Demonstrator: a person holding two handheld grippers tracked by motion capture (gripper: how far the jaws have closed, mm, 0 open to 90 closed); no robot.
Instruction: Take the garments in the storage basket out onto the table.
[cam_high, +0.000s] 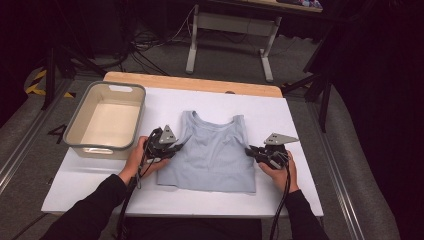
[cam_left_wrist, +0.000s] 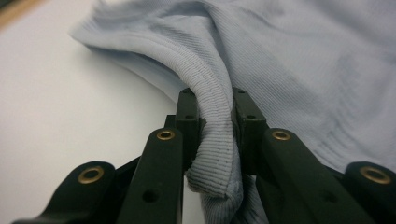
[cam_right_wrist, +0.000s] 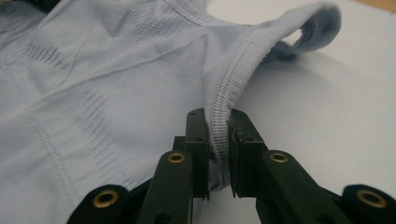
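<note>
A light blue ribbed tank top lies flat on the white table, neck towards the far side. My left gripper sits at the top's left armhole. In the left gripper view the jaws are shut on the thick ribbed hem of the tank top, which bunches up between the pads. My right gripper is at the right armhole. The right gripper view shows its jaws pinching the ribbed edge of the tank top, the shoulder strap lifted beyond them.
A beige plastic bin stands empty at the table's left, close to my left hand. The wooden table edge runs along the far side. Beyond it are a desk's metal legs and cables on the floor.
</note>
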